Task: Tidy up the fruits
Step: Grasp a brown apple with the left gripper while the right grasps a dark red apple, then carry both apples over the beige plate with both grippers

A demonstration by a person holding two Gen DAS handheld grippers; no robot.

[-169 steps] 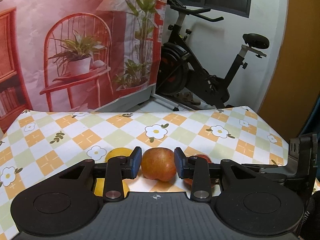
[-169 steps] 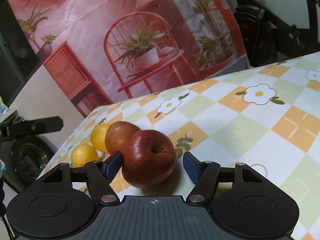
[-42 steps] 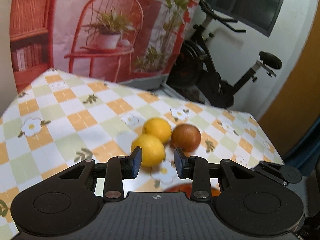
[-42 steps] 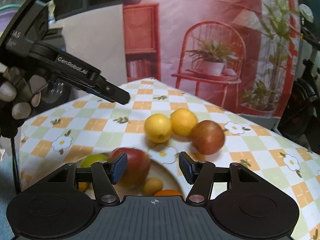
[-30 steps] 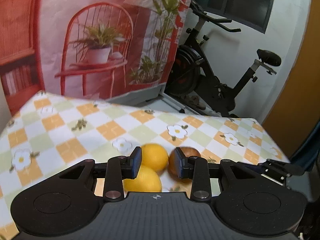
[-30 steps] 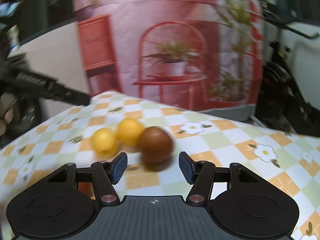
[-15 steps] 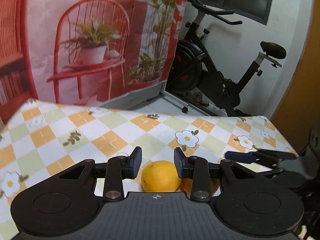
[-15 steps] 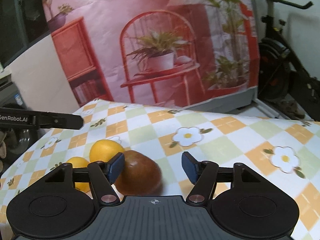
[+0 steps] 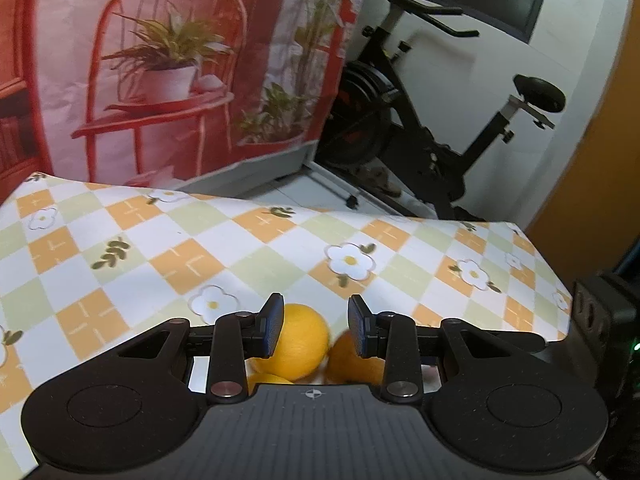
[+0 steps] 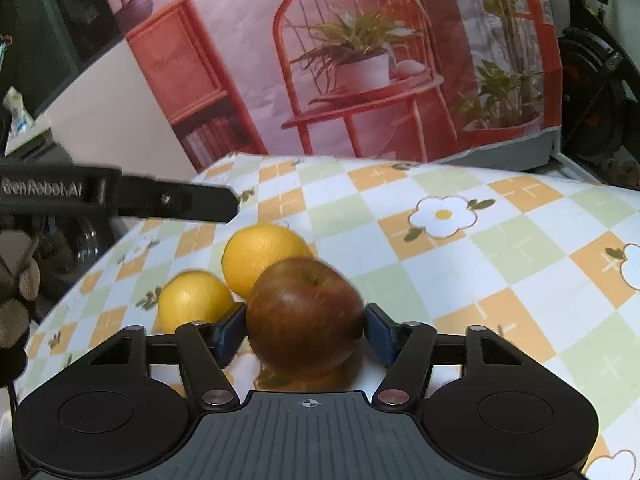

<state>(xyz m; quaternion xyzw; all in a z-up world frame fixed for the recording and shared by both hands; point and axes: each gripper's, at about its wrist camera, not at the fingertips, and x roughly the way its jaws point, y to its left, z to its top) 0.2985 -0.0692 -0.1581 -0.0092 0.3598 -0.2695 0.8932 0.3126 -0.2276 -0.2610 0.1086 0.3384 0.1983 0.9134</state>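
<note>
A brown-red apple point(image 10: 304, 316) rests on the checked tablecloth point(image 10: 500, 264) between the pads of my right gripper point(image 10: 305, 332). Its jaws are closing and both pads meet the apple's sides. Two yellow-orange citrus fruits sit just behind it, one point(image 10: 264, 256) touching the apple and a smaller one point(image 10: 192, 300) to the left. My left gripper point(image 9: 316, 330) hovers over the same cluster with a narrow gap and nothing between its pads. One orange point(image 9: 300, 346) shows below that gap and another fruit point(image 9: 352, 366) beside it. A left gripper finger point(image 10: 180, 200) reaches in from the left.
A printed backdrop with a red chair point(image 9: 168, 80) hangs behind the table. An exercise bike point(image 9: 440, 140) stands beyond the far right corner. The cloth's far edge point(image 9: 280, 206) drops off ahead. A person's gloved hand point(image 10: 16, 304) is at the left border.
The right gripper has slid forward and down so the apple now sits centred between its pads, which have drawn in. The left gripper has dipped slightly toward the oranges.
</note>
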